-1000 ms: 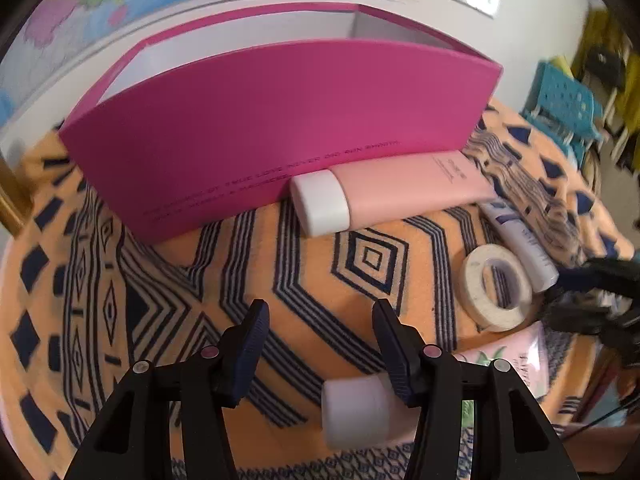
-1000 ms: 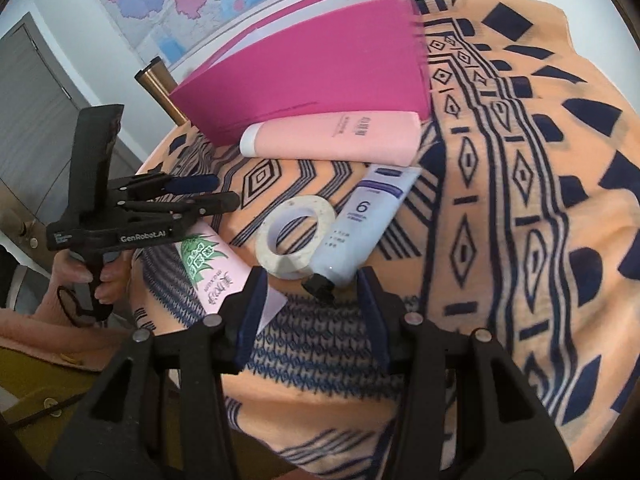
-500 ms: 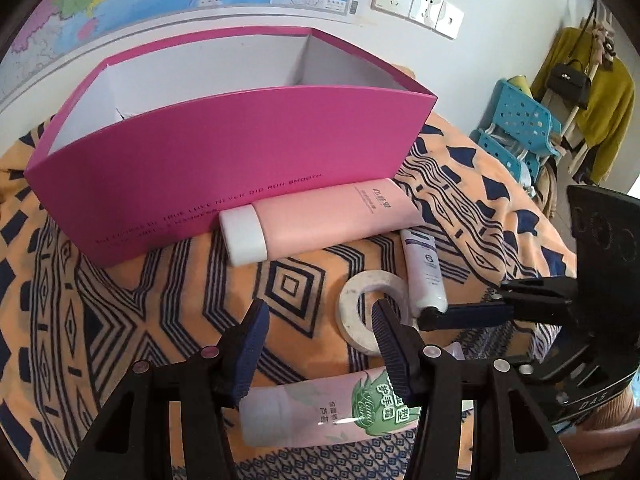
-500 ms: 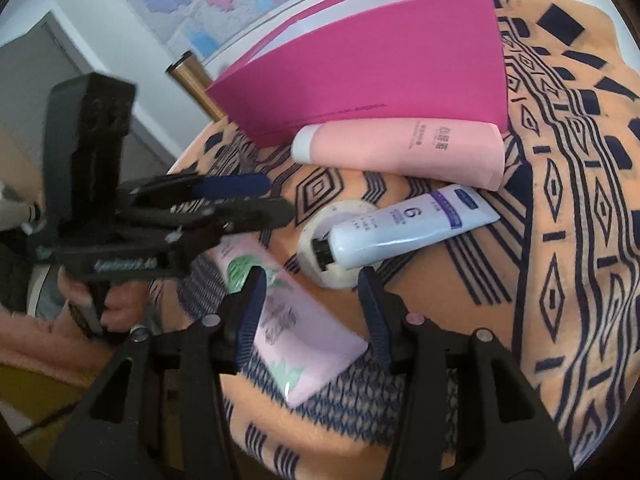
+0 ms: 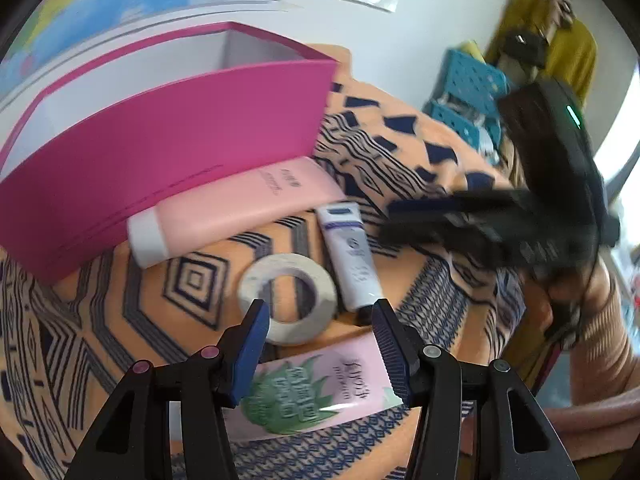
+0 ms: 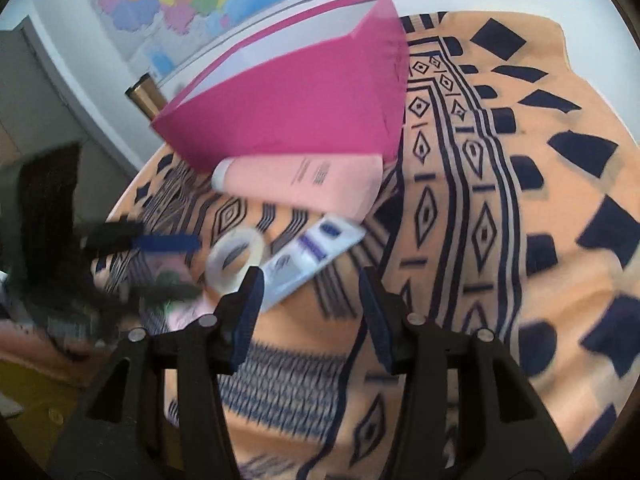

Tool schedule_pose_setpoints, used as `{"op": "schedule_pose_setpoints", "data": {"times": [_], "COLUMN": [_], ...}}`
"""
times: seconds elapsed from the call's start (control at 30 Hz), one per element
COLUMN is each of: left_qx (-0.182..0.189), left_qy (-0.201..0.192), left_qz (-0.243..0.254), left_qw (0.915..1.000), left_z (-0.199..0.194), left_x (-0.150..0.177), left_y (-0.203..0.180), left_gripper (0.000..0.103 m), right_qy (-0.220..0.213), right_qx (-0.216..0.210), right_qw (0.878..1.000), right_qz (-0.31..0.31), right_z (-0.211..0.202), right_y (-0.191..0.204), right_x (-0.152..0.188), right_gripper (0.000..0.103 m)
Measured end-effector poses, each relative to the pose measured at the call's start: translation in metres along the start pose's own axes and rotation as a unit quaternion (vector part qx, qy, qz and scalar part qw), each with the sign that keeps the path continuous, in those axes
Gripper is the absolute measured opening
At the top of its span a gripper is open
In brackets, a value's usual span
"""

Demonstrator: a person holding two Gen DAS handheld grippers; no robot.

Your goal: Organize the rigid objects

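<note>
**Two Grippers Over the Table Things**

The left gripper (image 5: 320, 316) hangs low in the frame with its jaws spread, holding nothing. Between its tips lie the tape ring (image 5: 287, 298) and, lower down, the green-leaf tube (image 5: 316, 392). The white tube (image 5: 350, 256) lies just right of the ring. The pink bottle (image 5: 236, 210) rests against the pink box (image 5: 168, 152) in the upper left. The right gripper (image 6: 310, 286) also has spread, empty jaws, over the orange cloth (image 6: 500, 200). It shows blurred at the right of the left view.
</note>
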State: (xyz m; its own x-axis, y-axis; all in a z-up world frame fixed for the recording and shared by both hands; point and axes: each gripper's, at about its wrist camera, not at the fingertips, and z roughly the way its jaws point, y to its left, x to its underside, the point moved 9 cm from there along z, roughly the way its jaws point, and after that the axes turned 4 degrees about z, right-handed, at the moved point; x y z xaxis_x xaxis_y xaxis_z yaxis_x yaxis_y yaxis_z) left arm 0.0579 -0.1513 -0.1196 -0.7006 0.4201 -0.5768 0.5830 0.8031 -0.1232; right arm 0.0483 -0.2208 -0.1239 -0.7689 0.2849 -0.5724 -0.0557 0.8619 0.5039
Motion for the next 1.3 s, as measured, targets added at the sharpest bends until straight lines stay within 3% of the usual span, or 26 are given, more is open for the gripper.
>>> {"op": "schedule_pose_setpoints", "data": {"times": [0.3,0.43,0.57,0.7,0.9,1.1,1.3], "left_qx": [-0.030,-0.031,-0.055,-0.055,-0.018,0.036,0.060], "left_qy": [0.015,0.014,0.009,0.015,-0.002,0.006,0.027], "left_qz": [0.011,-0.004,-0.024,-0.055,-0.051,-0.028,-0.034], "left_qw": [0.9994,0.9994,0.9982,0.9968,0.9985,0.9989,0.9972], "left_z": [0.010,0.006,0.002,0.004,-0.013,-0.023,-0.017], "left_x": [0.001,0.003,0.001,0.006,0.010,0.019,0.026], "left_y": [0.000,0.008,0.024,0.040,0.033,0.005,-0.009], "left_gripper": [0.055,0.055,0.055,0.054,0.054,0.054,0.040], "right_qy": [-0.004,0.007,0.010,0.030,0.043,0.009,0.004], "right_qx": [0.004,0.009,0.025,0.011,0.018,0.010,0.003], "right_qw": [1.000,1.000,0.999,0.998,0.997,1.000,1.000], "right_qz": [0.009,-0.016,-0.028,-0.048,-0.060,-0.026,-0.017], "right_z": [0.022,0.026,0.019,0.015,0.002,-0.005,0.006], "right_y": [-0.014,-0.008,-0.007,0.007,0.011,0.003,0.003], "right_x": [-0.028,-0.021,-0.013,0.004,0.025,0.014,0.007], "right_gripper": [0.052,0.053,0.053,0.053,0.053,0.053,0.053]}}
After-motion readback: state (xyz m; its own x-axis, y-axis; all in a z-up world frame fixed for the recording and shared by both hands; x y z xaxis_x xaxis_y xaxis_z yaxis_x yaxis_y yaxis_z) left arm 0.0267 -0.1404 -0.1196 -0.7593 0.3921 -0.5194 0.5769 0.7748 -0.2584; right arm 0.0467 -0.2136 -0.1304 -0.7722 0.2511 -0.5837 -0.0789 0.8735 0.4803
